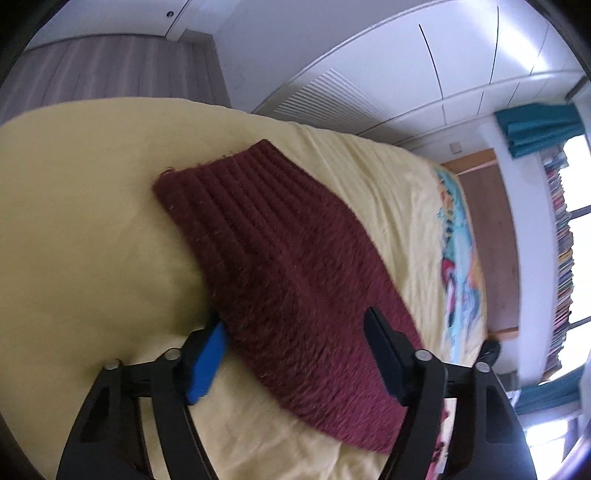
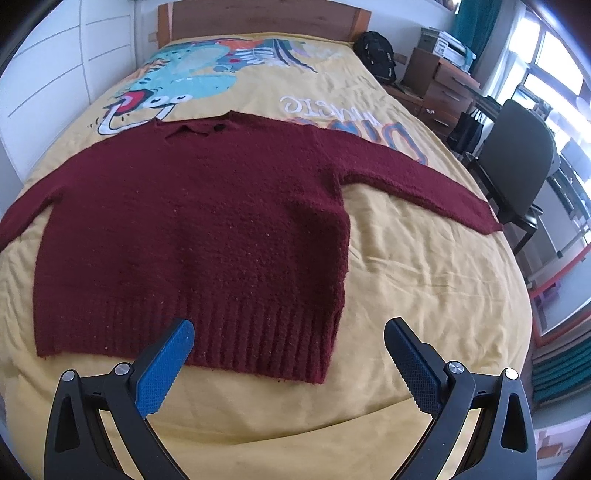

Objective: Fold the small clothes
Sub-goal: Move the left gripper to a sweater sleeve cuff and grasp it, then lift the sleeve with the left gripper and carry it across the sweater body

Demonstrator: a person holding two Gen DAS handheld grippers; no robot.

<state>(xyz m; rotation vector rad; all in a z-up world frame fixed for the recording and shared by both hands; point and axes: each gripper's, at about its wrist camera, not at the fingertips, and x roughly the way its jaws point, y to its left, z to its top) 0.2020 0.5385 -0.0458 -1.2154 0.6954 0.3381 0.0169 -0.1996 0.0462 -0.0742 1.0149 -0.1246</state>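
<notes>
A dark red knitted sweater (image 2: 207,221) lies flat on the yellow bed cover (image 2: 424,295), neck toward the headboard and both sleeves spread out. In the left wrist view one sleeve (image 1: 280,266) runs away from me to its ribbed cuff (image 1: 225,177). My left gripper (image 1: 293,316) straddles this sleeve. One fingertip (image 1: 216,325) is at the sleeve's edge and the other finger (image 1: 380,343) is over the knit; the cloth between them lies flat and unpinched. My right gripper (image 2: 290,325) hovers open just above the ribbed hem (image 2: 258,332), nothing between its pads.
The cover carries a cartoon print (image 2: 192,77) near the wooden headboard (image 2: 258,18). A black backpack (image 2: 376,51), wooden drawers (image 2: 443,88) and a dark chair (image 2: 517,158) stand to the bed's right. White wardrobe doors (image 1: 406,74) stand on the other side.
</notes>
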